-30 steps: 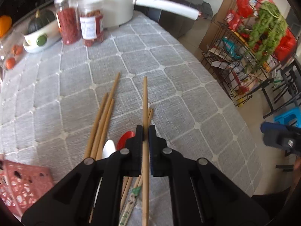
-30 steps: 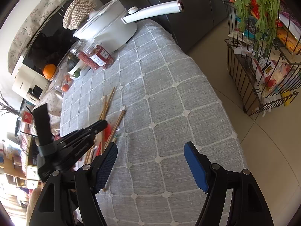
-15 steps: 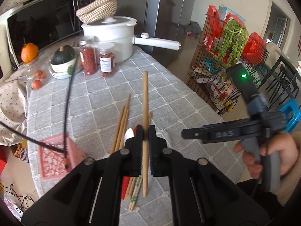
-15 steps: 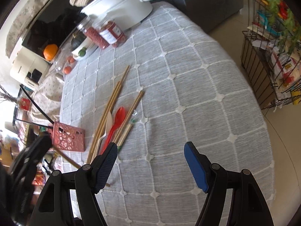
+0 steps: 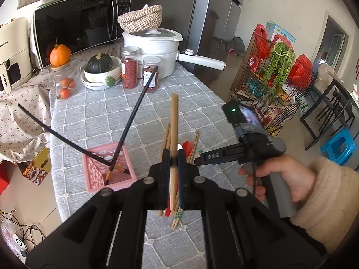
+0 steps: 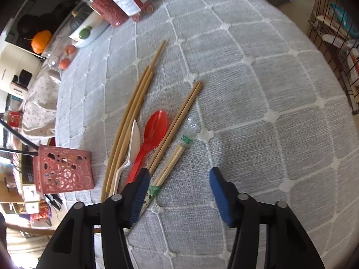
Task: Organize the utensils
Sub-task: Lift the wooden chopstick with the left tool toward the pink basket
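The left gripper [image 5: 174, 157] is clamped on a single wooden chopstick [image 5: 174, 121], gripped near mid-length and held above the grey tablecloth [image 5: 96, 112]. The right gripper [image 6: 179, 186] hangs over the remaining utensils, jaws closing with only cloth between them; its left pad sits just beside the wrapped chopsticks [image 6: 172, 163] and red spoon [image 6: 152, 132]. These pieces look light, stiff and smooth, so a mid-shaft pinch seems safest. The pink basket [image 5: 107, 165] already holds black chopsticks [image 5: 132, 116]
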The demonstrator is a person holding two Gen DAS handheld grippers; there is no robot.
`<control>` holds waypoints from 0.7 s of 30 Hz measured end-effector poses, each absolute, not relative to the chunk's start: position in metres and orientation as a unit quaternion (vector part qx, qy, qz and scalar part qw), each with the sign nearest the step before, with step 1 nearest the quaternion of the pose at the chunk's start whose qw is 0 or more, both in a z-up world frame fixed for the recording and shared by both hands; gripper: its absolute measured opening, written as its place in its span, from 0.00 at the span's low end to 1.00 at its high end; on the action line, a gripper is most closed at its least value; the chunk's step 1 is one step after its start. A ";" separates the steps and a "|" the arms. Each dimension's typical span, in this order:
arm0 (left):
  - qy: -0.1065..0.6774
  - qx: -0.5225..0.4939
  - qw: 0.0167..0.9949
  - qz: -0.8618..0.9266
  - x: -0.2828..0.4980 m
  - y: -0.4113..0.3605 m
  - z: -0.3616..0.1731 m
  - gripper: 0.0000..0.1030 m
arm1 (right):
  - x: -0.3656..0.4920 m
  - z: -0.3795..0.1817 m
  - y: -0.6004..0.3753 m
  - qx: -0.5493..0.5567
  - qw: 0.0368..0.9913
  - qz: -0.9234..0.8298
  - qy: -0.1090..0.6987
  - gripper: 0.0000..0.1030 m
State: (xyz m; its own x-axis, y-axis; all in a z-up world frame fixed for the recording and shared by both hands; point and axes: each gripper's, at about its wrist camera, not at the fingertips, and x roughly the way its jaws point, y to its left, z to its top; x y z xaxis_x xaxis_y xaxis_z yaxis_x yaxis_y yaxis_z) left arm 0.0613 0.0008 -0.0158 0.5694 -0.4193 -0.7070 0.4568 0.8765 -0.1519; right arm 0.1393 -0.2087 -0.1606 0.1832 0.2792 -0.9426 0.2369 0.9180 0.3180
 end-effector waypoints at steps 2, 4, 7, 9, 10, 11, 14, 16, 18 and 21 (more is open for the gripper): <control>0.393 0.021 0.886 -0.247 0.059 0.007 -0.015 0.07 | 0.143 -0.163 -0.201 0.186 0.748 -0.001 0.637 0.47; 0.393 0.017 0.886 -0.244 0.059 0.013 -0.015 0.07 | 0.147 -0.162 -0.193 0.165 0.756 -0.004 0.633 0.45; 0.392 0.013 0.888 -0.241 0.056 0.022 -0.014 0.07 | 0.148 -0.163 -0.181 0.129 0.761 -0.023 0.636 0.40; 0.391 0.011 0.889 -0.239 0.055 0.026 -0.014 0.07 | 0.148 -0.164 -0.174 0.099 0.763 -0.041 0.637 0.32; 0.391 0.010 0.889 -0.238 0.055 0.027 -0.014 0.07 | 0.147 -0.164 -0.170 0.086 0.764 -0.048 0.638 0.31; 0.391 0.009 0.889 -0.238 0.055 0.028 -0.014 0.07 | 0.147 -0.164 -0.168 0.076 0.765 -0.054 0.637 0.29; 0.392 0.008 0.889 -0.236 0.055 0.030 -0.015 0.07 | 0.145 -0.165 -0.162 0.055 0.769 -0.058 0.634 0.26; 0.393 0.007 0.889 -0.235 0.055 0.030 -0.015 0.07 | 0.143 -0.165 -0.158 0.041 0.775 -0.054 0.628 0.20; 0.393 0.006 0.889 -0.234 0.055 0.030 -0.015 0.07 | 0.141 -0.165 -0.157 0.046 0.779 -0.042 0.623 0.07; 0.390 0.005 0.891 -0.235 0.054 0.031 -0.014 0.07 | 0.138 -0.163 -0.169 0.081 0.780 -0.022 0.621 0.05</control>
